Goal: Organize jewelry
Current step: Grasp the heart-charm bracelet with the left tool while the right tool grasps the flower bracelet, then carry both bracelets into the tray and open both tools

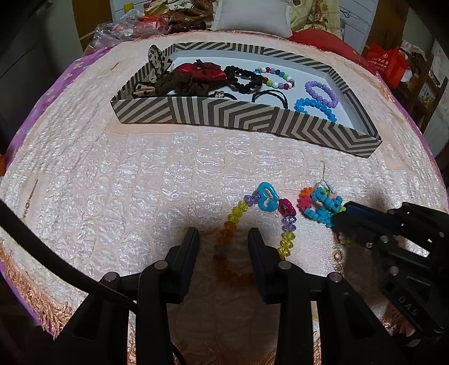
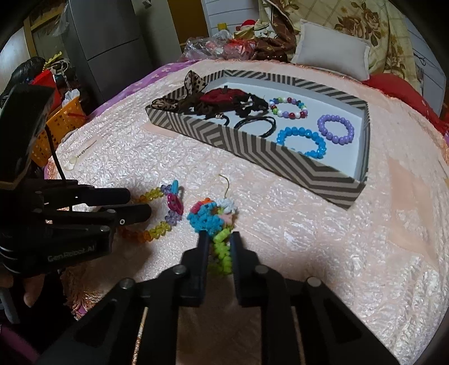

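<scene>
A crystal-bead bracelet [image 1: 238, 213] with a blue heart and a magenta bead lies on the pink quilt; its orange part runs between the fingers of my open left gripper [image 1: 223, 234]. It shows in the right wrist view [image 2: 157, 213] beside the left gripper [image 2: 139, 203]. A blue, green and pink beaded bracelet [image 2: 213, 221] lies to its right; my right gripper [image 2: 219, 238] is closed on its green end, and it also shows in the left wrist view [image 1: 322, 203]. The striped box [image 1: 224, 115] holds scrunchies and bead bracelets.
A thin earring-like piece [image 2: 81, 153] lies on the quilt to the left. An orange basket [image 2: 60, 123] stands beside the bed. Pillows and bags [image 1: 252, 16] sit behind the box.
</scene>
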The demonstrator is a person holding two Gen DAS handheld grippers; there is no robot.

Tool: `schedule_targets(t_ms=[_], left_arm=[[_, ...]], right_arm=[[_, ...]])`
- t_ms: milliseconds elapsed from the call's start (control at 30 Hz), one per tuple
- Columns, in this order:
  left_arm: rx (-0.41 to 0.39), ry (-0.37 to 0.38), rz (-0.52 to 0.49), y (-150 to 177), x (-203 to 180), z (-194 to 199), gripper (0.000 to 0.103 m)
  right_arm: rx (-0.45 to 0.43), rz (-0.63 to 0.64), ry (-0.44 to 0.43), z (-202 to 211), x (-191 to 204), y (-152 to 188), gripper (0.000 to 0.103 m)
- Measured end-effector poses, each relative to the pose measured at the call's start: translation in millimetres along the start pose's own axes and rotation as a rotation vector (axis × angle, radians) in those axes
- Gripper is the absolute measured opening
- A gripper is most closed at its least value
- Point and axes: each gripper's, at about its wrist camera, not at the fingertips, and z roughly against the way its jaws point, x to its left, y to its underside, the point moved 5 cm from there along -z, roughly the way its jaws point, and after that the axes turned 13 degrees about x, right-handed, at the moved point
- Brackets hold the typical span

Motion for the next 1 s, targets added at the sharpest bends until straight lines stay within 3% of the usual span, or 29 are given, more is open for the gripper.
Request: schedule_targets(t_ms=[200, 233, 267, 300, 433, 767, 1000], left_arm=[[-0.008, 0.006, -0.006, 0.4, -0.7, 0.4, 0.034], [-0.016, 0.020, -0.009, 0.8, -1.1, 1.0, 0.027], [-0.020, 0.031, -0.011, 0.7, -1.5, 1.1, 0.013], [-0.019, 0.045, -0.015, 0.3, -1.8, 1.0, 0.009], [-0.010, 0.131, -0.023, -1.1, -2.3, 4.6, 0.009], [-0.098, 0.166, -0.031, -35.3, 9.9, 48.8, 0.009], [-0.178, 0.159, -0.069, -90.3, 7.3, 85.3, 0.009]], right_arm=[[-0.036, -0.037, -0.045, 17.0, -6.8, 0.4, 0.012], [-0.043, -0.044, -0.055, 20.8, -8.5, 0.0, 0.012], [-0.048, -0.049, -0.060, 23.6, -10.1, -0.5, 0.012], [-0.055, -0.056, -0.067, 27.5, -12.2, -1.3, 0.012], [-0.081, -0.069, -0.105, 42.6, -16.6, -7.2, 0.012], [-0.168, -0.062, -0.111, 83.7, -31.2, -41.4, 0.012], [-0.230, -0.059, -0.066, 116.6, -56.0, -87.1, 0.012]])
